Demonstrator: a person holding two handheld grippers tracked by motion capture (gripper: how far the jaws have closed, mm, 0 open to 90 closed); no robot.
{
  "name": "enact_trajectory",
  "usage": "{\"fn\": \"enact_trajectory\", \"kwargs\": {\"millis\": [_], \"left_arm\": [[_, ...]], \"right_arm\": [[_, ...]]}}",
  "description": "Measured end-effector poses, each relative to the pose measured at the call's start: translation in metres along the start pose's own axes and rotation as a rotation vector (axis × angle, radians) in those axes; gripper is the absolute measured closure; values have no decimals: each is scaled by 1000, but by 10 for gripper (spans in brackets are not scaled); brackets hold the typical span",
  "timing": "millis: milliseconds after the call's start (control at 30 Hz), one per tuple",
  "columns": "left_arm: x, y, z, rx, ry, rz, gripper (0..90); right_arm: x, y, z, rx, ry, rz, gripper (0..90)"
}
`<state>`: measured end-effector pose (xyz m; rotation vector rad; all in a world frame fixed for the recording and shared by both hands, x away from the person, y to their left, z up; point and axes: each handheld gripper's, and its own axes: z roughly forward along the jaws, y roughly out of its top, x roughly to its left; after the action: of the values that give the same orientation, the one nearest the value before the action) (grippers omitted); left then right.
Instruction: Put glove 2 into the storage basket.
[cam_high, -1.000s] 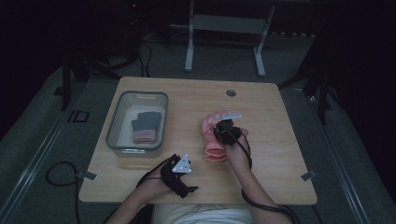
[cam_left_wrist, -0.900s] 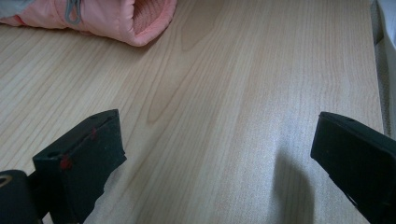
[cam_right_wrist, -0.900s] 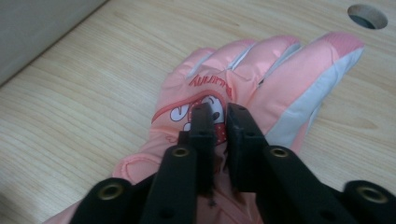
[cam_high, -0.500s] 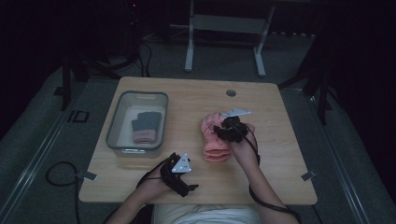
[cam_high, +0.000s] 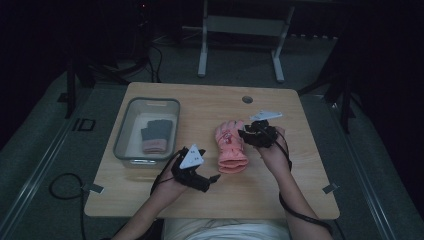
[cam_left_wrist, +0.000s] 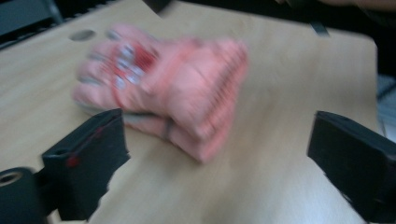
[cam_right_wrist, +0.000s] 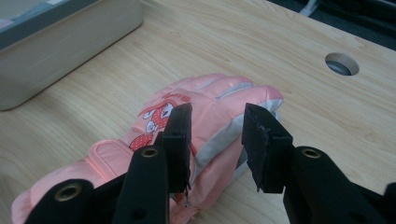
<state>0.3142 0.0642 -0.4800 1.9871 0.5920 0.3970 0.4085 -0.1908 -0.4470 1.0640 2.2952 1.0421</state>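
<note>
Closest to us at the table's near edge, our left gripper (cam_high: 214, 178) sits low over the wood, its jaws spread wide with nothing between them; in the left gripper view they frame the cuff end of the pink glove (cam_left_wrist: 163, 88), which is blurred there. Just beyond and to the right, that pink glove (cam_high: 230, 146) lies flat on the wooden table (cam_high: 300, 190), cuff toward us, fingers pointing away, a small red-and-white cartoon patch on its back. Our right gripper (cam_high: 245, 133) comes in from the right at the glove's fingers; in the right gripper view (cam_right_wrist: 215, 144) its jaws stand partly open above the glove's grey-striped side, gripping nothing. Over to the left, well apart from the glove, a clear plastic bin (cam_high: 124, 135) holds a dark grey glove (cam_high: 155, 135) with a pink cuff. Farther back, a round cable hole (cam_high: 247, 99) sits in the tabletop, and beyond the table a grey metal stand (cam_high: 240, 40) rises from the dim floor.
</note>
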Motion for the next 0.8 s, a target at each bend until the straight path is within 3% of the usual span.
{"fn": "enact_trajectory", "kwargs": {"millis": [133, 233, 300, 333, 367, 400, 467, 533, 633, 767, 800], "left_arm": [[17, 25, 10, 55, 53, -26, 67], [30, 42, 21, 81, 115, -58, 134], [35, 47, 26, 94, 129, -70, 152], [42, 53, 34, 89, 153, -99, 152], [46, 54, 38, 91, 149, -112, 314], [48, 55, 42, 102, 145, -117, 380], [52, 53, 53, 137, 135, -123, 423], [53, 48, 66, 181, 134, -145, 422], [53, 38, 85, 265, 137, -178, 300], [58, 29, 98, 292, 126, -273, 198], [60, 25, 105, 315, 105, -316, 179]], "right_arm": [[-3, -2, -3, -30, 37, -15, 634], [-7, -3, 0, -41, 34, -21, 636], [-8, -3, 1, -44, 30, -21, 637], [-9, -2, 3, -41, 24, -20, 639], [-11, -2, 7, -45, 28, -20, 642], [-11, -2, 9, -44, 27, -19, 643], [-10, -4, 14, -31, 34, -22, 640], [-10, -9, 19, -16, 43, -19, 629], [-11, -22, 26, 17, 39, -20, 594], [-20, -38, 32, 55, 38, 20, 523], [-25, -46, 37, 96, 49, 43, 483]]}}
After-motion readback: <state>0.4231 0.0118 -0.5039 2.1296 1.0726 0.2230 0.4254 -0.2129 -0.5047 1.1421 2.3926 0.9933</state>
